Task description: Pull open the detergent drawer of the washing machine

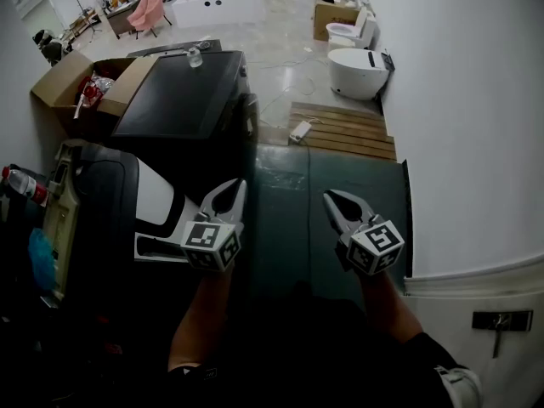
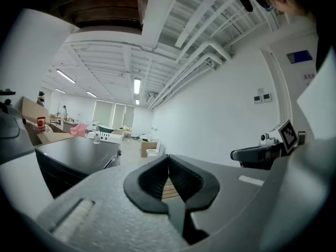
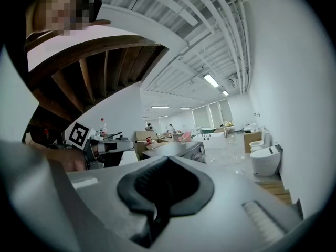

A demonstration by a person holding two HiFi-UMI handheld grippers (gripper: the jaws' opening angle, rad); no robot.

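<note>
Both shut and empty, left hand-held gripper (image 1: 238, 187) and right hand-held gripper (image 1: 329, 197) hang near the washer (image 1: 183, 100); its unseen drawer, probably light stiff plastic, wants hooking by the front lip.

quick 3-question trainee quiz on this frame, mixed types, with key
1. True or false: the left gripper and the right gripper are both shut and empty.
2. What stands on the dark-topped washing machine? A) small clear bottle B) red mug C) folded towel
3. Fill in: beyond the slatted wooden pallet sits a white ___.
Key: 1 true; 2 A; 3 toilet.
</note>
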